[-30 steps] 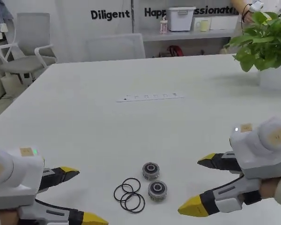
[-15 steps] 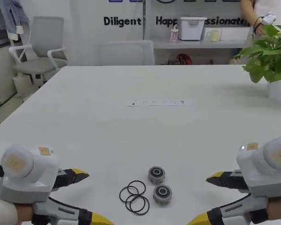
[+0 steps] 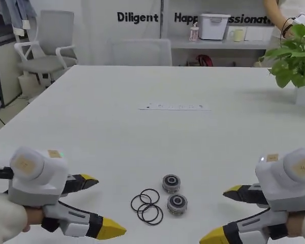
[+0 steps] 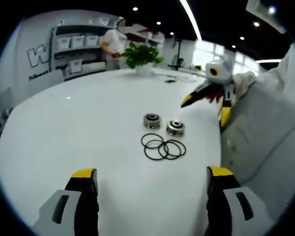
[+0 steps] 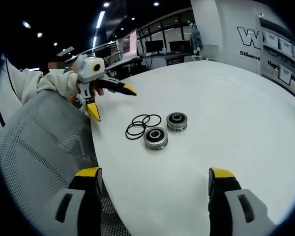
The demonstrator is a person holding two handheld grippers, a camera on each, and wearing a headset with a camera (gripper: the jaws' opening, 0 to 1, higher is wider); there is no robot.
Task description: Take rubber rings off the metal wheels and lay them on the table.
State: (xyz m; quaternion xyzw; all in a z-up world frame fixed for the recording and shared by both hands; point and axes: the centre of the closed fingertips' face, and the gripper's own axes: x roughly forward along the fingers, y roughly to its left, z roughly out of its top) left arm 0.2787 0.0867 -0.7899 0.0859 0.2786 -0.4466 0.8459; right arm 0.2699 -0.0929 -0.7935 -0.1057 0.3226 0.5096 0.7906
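Observation:
Two small metal wheels, one farther (image 3: 171, 182) and one nearer (image 3: 177, 203), stand side by side on the white table (image 3: 157, 137). Several black rubber rings (image 3: 147, 206) lie loose and overlapping just left of them. The wheels (image 4: 152, 119) (image 4: 175, 127) and the rings (image 4: 163, 147) lie ahead of my left gripper (image 4: 152, 179), which is open and holds nothing. My right gripper (image 5: 156, 178) is open too, with the wheels (image 5: 155, 137) (image 5: 177, 121) and the rings (image 5: 141, 125) in front of it. In the head view the left gripper (image 3: 102, 206) is left of the rings and the right gripper (image 3: 222, 214) right of the wheels.
A potted plant (image 3: 296, 58) stands at the table's far right. A white strip with small marks (image 3: 175, 107) lies mid-table. Chairs (image 3: 47, 48) and a shelf with a plastic bin (image 3: 214, 25) are behind the table. A person stands near the shelf (image 4: 113, 45).
The headset view has shifted, so wheels and rings sit slightly further right in it. The left gripper has come up and forward in the head view. Wheels and rings lie as before.

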